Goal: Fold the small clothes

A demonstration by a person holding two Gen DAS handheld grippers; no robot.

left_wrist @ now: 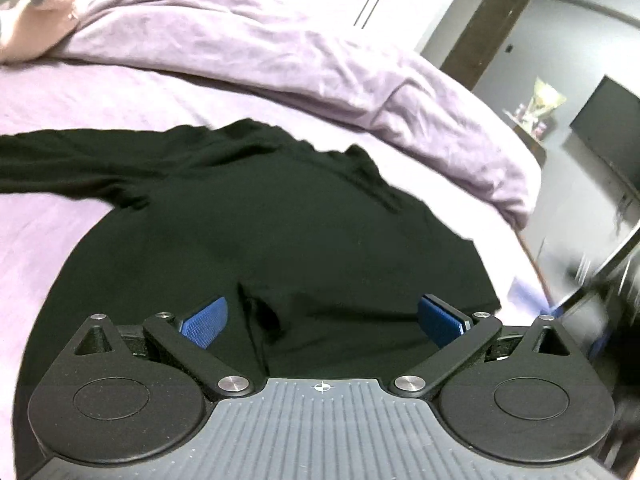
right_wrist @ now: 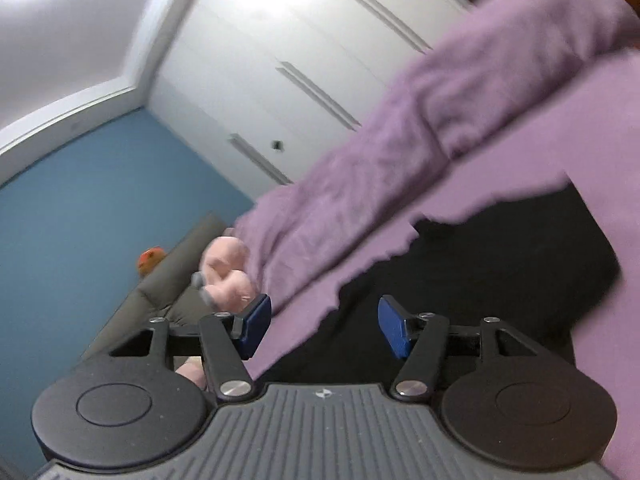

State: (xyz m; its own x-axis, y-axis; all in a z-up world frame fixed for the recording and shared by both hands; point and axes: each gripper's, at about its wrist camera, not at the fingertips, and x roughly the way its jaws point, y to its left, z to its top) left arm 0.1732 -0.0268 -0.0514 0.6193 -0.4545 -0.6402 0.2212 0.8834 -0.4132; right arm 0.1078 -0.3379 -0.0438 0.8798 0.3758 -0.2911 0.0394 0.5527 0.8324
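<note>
Lilac bedsheet (left_wrist: pixel 100 100) under black garment (left_wrist: pixel 280 220), rumpled duvet (left_wrist: pixel 360 72), white wardrobe (right_wrist: pixel 280 40), both tools released, empty.

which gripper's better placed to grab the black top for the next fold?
Left, probably. The left gripper is open, its fingers straddling the black top spread on the purple sheet. The right gripper is open too, but tilted at the garment's edge, aimed partly at the wardrobe.
</note>
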